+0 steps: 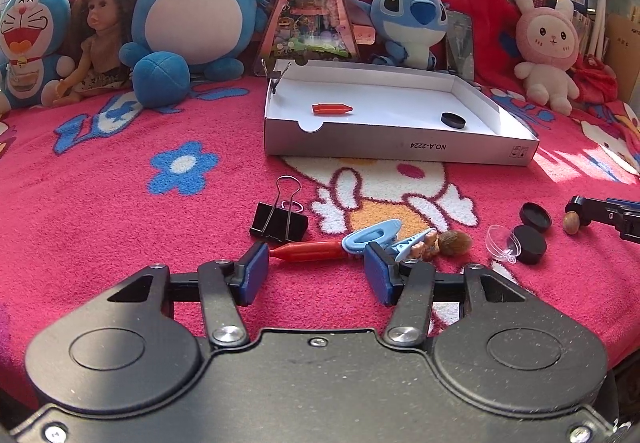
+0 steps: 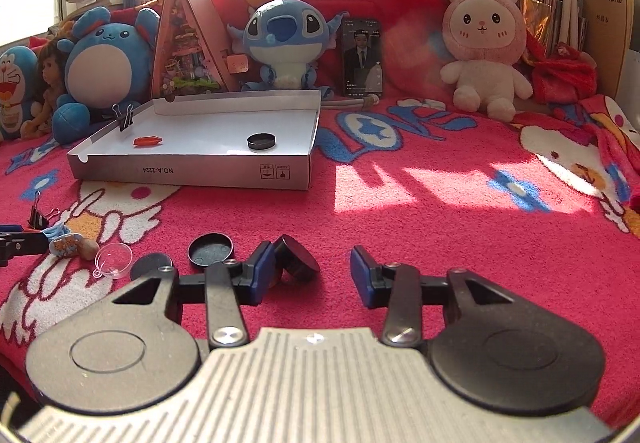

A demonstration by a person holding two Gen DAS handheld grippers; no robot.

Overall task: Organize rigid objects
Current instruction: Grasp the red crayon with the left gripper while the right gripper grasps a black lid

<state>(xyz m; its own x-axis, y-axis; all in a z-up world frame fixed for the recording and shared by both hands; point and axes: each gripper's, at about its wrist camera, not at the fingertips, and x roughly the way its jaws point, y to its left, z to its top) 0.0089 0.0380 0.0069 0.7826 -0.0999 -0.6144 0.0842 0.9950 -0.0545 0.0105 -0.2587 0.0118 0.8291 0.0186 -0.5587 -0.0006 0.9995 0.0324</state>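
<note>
A white cardboard box lid [image 1: 400, 147] [image 2: 192, 173] lies on the red blanket and holds a red crayon-shaped piece [image 1: 332, 108] [image 2: 148, 141], a black round cap [image 1: 453, 120] [image 2: 262, 141] and a binder clip [image 2: 124, 119] on its rim. My left gripper [image 1: 316, 263] is open just before a red crayon piece [image 1: 306, 250], a black binder clip [image 1: 279, 221] and a blue clip [image 1: 370, 237]. My right gripper [image 2: 312, 267] is open, with a tilted black cap [image 2: 298, 259] by its left finger [image 2: 262, 275]. An open black lid [image 2: 211, 250], a flat disc [image 2: 150, 265] and a clear suction cup [image 2: 113, 261] lie to its left.
Plush toys, a doll [image 1: 98, 43], a triangular toy house [image 1: 312, 7] and a phone [image 2: 362, 57] line the back. A small figurine [image 1: 424, 243], a brown nut [image 1: 571, 222] and black caps [image 1: 534, 227] lie right of my left gripper. The right gripper's tip [image 1: 600, 209] shows at the right edge.
</note>
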